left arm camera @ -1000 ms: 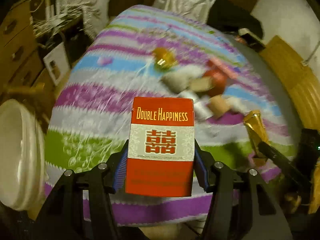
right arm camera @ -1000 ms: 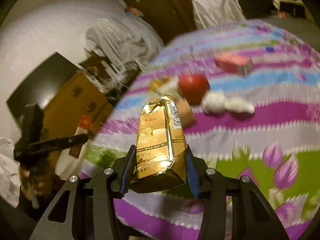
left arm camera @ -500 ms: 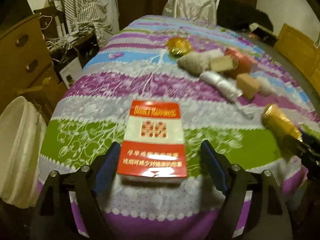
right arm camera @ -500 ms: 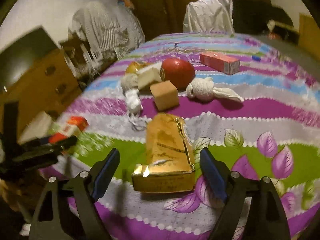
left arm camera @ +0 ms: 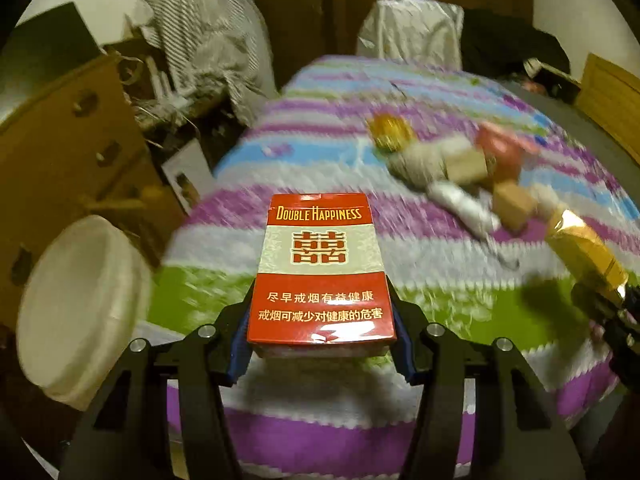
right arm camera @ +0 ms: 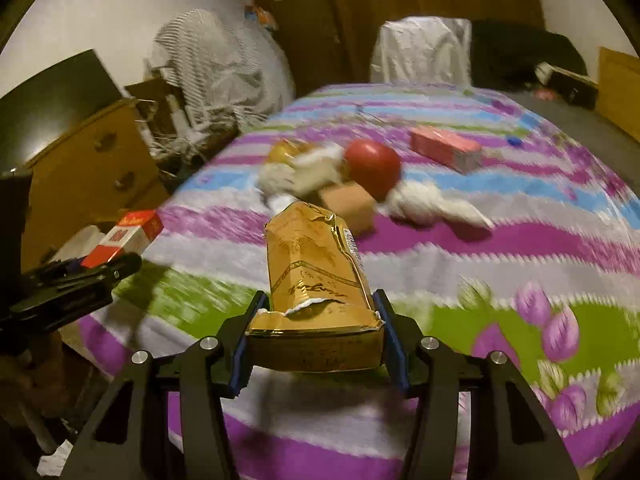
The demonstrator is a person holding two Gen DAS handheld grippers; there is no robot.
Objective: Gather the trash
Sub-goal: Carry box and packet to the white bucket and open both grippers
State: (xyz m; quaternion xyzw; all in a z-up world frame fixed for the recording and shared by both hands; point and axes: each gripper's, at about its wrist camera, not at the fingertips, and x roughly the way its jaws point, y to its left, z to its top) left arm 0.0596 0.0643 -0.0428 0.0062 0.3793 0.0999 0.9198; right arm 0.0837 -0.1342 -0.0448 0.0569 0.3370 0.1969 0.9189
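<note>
Nearest the left wrist camera, the left claw is clenched on the red and white flat cardboard cigarette pack; the blue pads press its lower sides and hide the edges there. Half a second ago this claw stood spread with the pack lying flat on the bed between its fingers; now the pack is gripped and raised off the cover, tilted away from the camera. In the right wrist view the right claw likewise grasps the crumpled gold foil carton by its torn near end, where before it was open around it. Both claws point forward over the near edge of the striped purple, green and white bedspread. Farther on, a blurred cluster lies mid-bed: a red round ball, a tan cube, a white crumpled wad and a pink box; motion smear hides their details. A white round bin stands left of the bed, cut off below.
</note>
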